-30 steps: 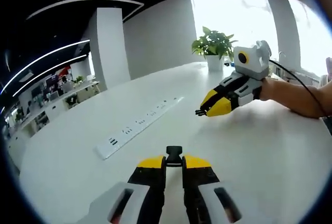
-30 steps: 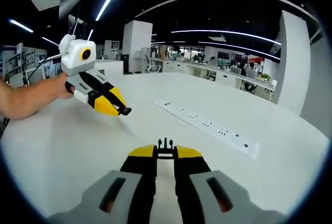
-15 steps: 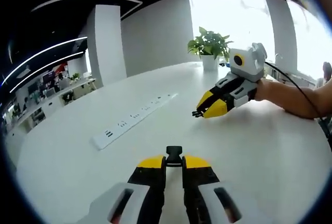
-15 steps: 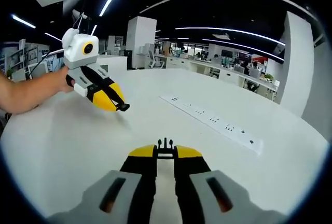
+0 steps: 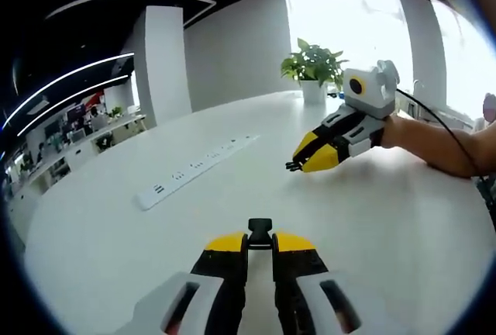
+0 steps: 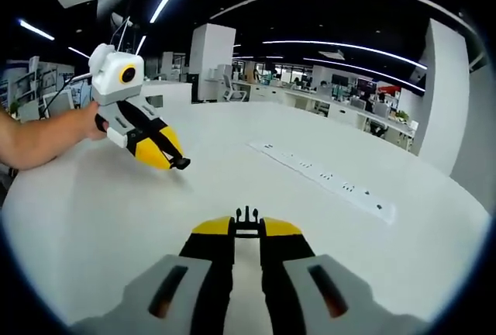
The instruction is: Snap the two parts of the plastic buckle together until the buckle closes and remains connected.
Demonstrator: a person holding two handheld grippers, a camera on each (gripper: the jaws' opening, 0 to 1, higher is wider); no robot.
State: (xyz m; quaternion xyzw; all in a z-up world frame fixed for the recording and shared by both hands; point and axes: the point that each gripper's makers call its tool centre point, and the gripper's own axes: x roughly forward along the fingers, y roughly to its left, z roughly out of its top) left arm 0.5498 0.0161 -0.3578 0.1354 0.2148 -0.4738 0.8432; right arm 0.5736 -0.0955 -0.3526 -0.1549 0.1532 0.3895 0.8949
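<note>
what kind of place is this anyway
Most likely an open-plan office: a large white table with a built-in power strip, rows of desks behind, and a potted plant by the window.

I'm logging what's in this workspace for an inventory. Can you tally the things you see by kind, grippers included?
Grippers: 2, the left gripper and the right gripper
Black buckle parts: 2, the socket part and the pronged part
Power strips: 1, the white power strip
Potted plants: 1, the potted plant
Tables: 1, the white table
Total: 7
</note>
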